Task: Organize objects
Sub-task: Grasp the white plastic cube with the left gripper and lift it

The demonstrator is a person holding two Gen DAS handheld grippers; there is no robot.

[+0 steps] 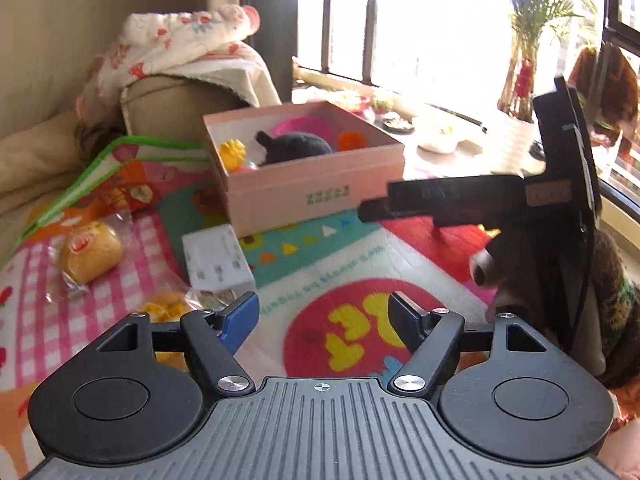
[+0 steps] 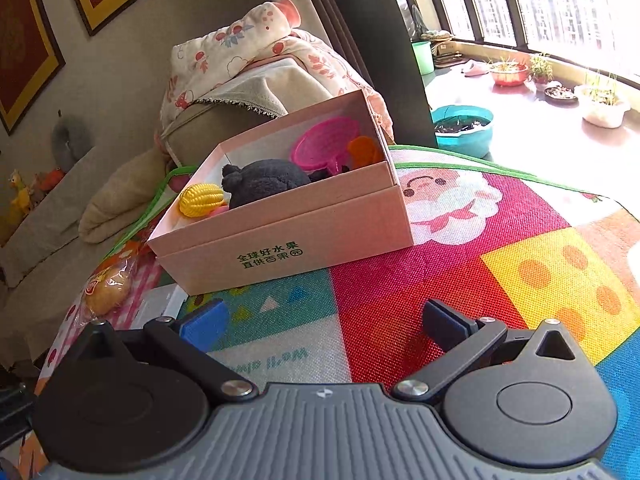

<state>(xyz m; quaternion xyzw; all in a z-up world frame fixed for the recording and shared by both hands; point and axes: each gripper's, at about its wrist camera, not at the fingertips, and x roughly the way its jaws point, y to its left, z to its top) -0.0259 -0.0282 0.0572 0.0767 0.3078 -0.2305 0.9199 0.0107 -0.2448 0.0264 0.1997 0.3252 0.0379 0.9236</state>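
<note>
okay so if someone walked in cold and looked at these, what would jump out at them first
Probably the pink box in the middle of the bright play mat, holding a black plush, a yellow toy and a pink bowl. Left of it, wrapped buns and a white box lie loose on the mat.

Ahead of my jaws sits a pale pink box [image 2: 304, 236] with green lettering, holding a black plush [image 2: 268, 182], a yellow ribbed toy [image 2: 200, 199], a hot-pink strainer [image 2: 324, 146] and something orange [image 2: 362, 151]. Under me, the mat [image 2: 460, 264] is red, teal and yellow with orange spots, green-edged. My left pad [image 2: 204, 326] is bright blue.
</note>
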